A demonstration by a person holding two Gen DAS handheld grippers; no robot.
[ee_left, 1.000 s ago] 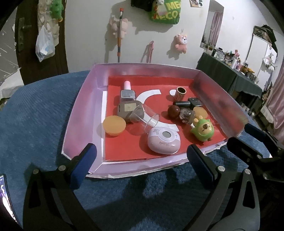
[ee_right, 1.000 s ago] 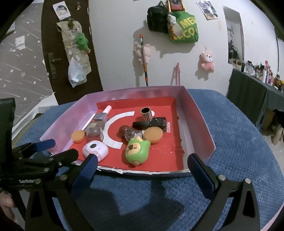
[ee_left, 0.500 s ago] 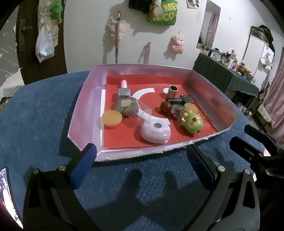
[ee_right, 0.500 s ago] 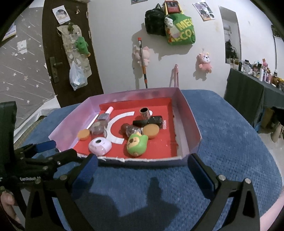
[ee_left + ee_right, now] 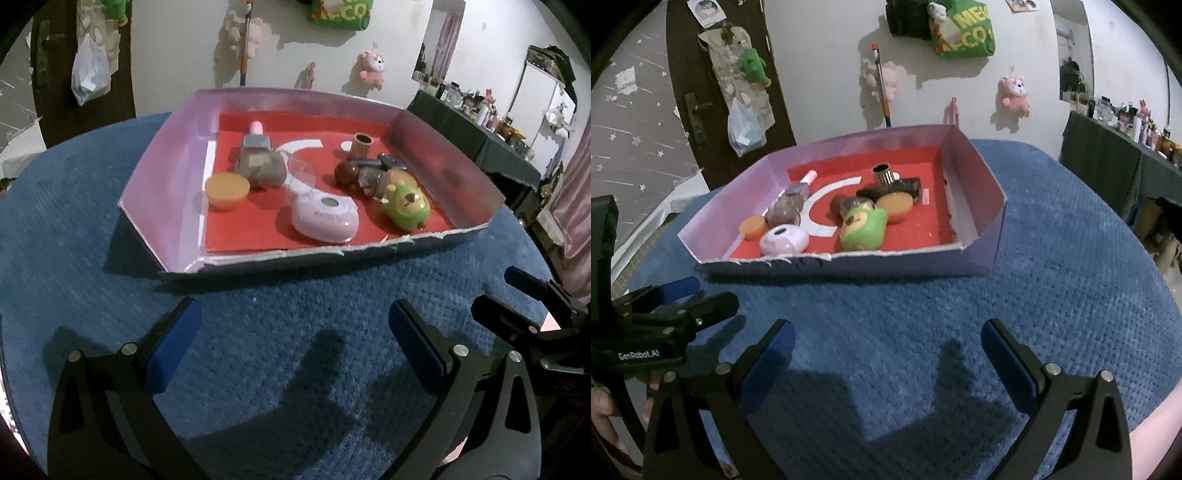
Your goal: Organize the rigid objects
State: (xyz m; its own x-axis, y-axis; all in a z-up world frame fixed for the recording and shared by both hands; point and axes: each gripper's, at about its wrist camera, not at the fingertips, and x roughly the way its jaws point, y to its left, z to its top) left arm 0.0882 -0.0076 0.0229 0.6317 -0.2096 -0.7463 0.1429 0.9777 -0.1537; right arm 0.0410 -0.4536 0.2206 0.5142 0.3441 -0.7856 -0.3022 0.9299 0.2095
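Observation:
A pink-walled box with a red floor sits on a blue cloth. Inside lie an orange cup, a nail polish bottle, a clear cup, a pink oval device, a green bear toy, a brown ball and a ribbed cylinder. My left gripper stands open over the cloth in front of the box, empty. My right gripper is open and empty too, also short of the box.
The blue cloth covers a round table with room all round the box. A dark door and a wall with hanging plush toys stand behind. A dark side table with bottles is at the right.
Both grippers have drawn back from the box, which now lies farther off with more blue cloth in front. The objects inside have kept their places.

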